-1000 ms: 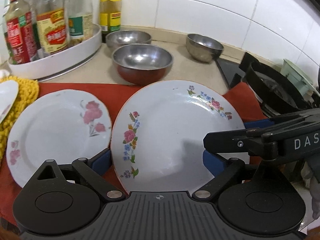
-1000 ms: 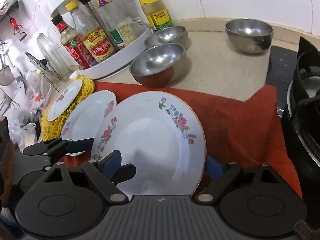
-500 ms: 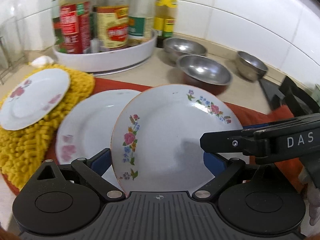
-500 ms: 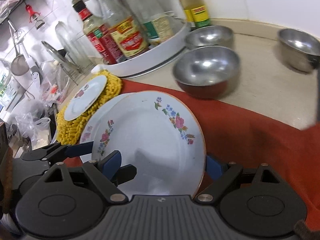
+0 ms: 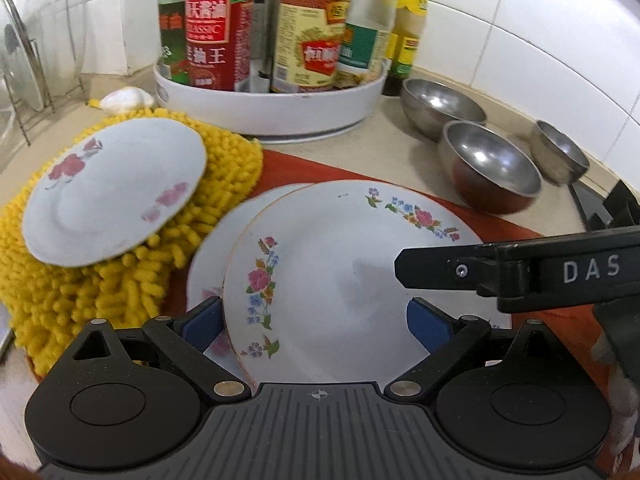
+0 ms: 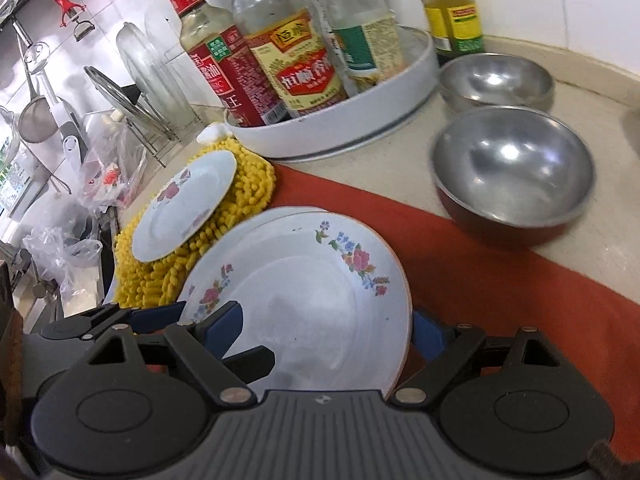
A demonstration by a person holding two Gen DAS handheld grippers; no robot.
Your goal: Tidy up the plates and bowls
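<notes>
A large white plate with a floral rim (image 5: 340, 264) (image 6: 312, 292) hangs between both grippers. My left gripper (image 5: 314, 320) has its left blue pad at the plate's left rim, and my right gripper (image 6: 326, 328) has its right pad at the plate's right rim. Both are shut on it. One right-gripper finger (image 5: 440, 272) lies across the plate. The plate overlaps a second plate with pink flowers (image 5: 224, 248) (image 6: 256, 220) lying on the red cloth (image 6: 500, 280). A smaller plate (image 5: 116, 188) rests on a yellow mat (image 5: 120, 280). Three steel bowls (image 5: 492, 168) (image 5: 440, 106) (image 5: 560, 156) stand at the right.
A white round tray (image 5: 280, 120) full of sauce bottles stands at the back against the tiled wall. A wire dish rack (image 5: 24, 72) with glass lids is on the left. A black stove edge (image 5: 612, 208) shows at the far right.
Both grippers have carried the large plate to the left. It now overlaps the pink-flower plate, and the small plate on the yellow mat has come into view.
</notes>
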